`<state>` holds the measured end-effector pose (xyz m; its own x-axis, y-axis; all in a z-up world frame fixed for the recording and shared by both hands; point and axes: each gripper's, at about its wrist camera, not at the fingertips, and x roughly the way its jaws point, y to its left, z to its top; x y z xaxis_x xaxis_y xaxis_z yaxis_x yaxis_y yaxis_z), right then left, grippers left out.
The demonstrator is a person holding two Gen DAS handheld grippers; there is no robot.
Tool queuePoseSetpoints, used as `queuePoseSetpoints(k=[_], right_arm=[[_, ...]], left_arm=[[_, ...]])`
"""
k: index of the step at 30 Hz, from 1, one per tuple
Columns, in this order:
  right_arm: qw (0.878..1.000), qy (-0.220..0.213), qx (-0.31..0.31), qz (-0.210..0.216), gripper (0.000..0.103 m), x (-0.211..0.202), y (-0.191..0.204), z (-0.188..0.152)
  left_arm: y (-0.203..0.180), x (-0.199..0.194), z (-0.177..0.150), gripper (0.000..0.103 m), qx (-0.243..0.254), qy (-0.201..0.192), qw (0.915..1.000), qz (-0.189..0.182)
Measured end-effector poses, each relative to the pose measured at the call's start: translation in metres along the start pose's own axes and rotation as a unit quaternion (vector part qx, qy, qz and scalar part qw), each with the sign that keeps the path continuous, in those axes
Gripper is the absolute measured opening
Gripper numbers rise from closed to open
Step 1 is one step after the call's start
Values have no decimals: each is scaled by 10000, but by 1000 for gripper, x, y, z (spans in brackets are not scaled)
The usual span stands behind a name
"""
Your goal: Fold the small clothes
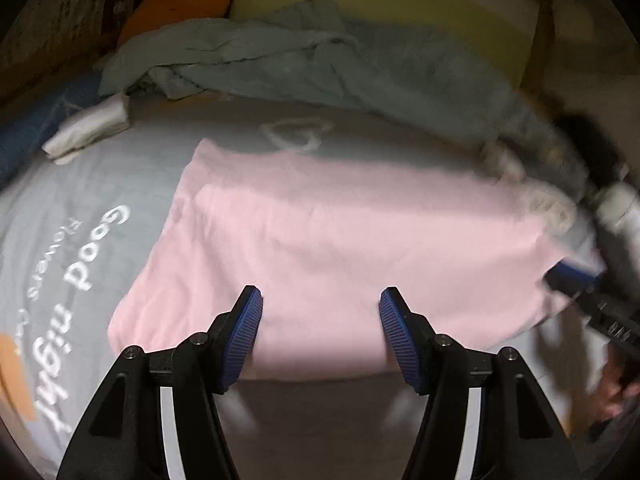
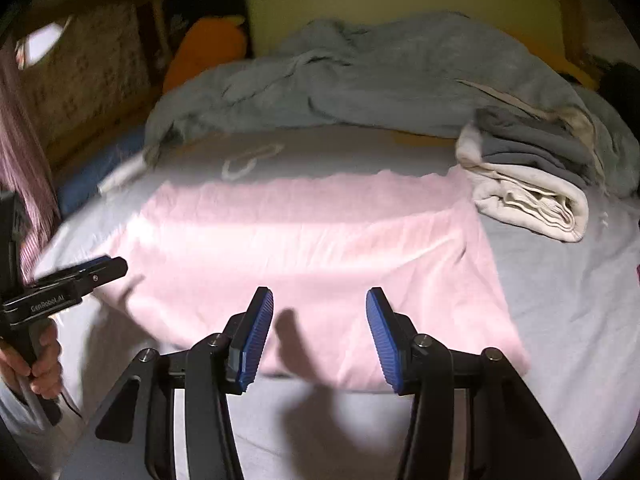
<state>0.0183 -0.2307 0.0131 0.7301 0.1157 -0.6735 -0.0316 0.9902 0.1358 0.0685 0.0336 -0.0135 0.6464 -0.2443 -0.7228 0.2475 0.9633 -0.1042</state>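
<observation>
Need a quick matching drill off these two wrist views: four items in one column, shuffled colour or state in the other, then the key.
Column 1:
1. garment lying flat in the middle
2. crumpled blanket at the far side
3. folded stack on the right
4. left tongs

Column 2:
A. grey on top, white underneath
B. pink
C. open, holding nothing
D. pale blue-green

Pairs: 1-B, 2-D, 3-A, 4-C

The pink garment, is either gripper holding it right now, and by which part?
Neither: the left gripper and right gripper are open above the pink garment.
</observation>
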Motion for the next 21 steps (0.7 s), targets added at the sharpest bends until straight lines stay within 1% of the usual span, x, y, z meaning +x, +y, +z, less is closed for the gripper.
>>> queuePoseSetpoints(k=[2, 3, 4, 5, 8, 13, 18, 19, 21], right_arm=[[9987, 319, -46, -382, 50, 14, -2, -6], [9978, 515, 50, -412, 50, 20, -8, -11], [9966, 707, 173, -397, 49, 25, -16, -16], [9963, 751, 266, -319, 49, 25, -21, -21], [9965, 747, 108, -353, 49, 14, -22, -29], [9962, 741, -19, -458, 49, 4, -24, -43], [9963, 734, 157, -417, 49, -4, -28, -51], [9966, 689, 185, -423, 49, -6, -28, -52], [9976, 422, 221, -503, 49, -15, -26, -48]], left_arm=[[2, 11, -9, 62, 46, 173, 9993, 325], [5, 16, -13, 62, 20, 260, 9988, 415], [6, 16, -17, 62, 5, 272, 9988, 414], [5, 15, -20, 62, 72, 251, 9986, 462], [0, 8, -30, 62, 329, 192, 9973, 623], [8, 2, -40, 62, 266, 222, 9980, 532], [10, -6, -48, 62, 155, 205, 9987, 440], [10, -10, -48, 61, 130, 186, 9990, 388], [7, -16, -42, 61, 135, 102, 9997, 160]])
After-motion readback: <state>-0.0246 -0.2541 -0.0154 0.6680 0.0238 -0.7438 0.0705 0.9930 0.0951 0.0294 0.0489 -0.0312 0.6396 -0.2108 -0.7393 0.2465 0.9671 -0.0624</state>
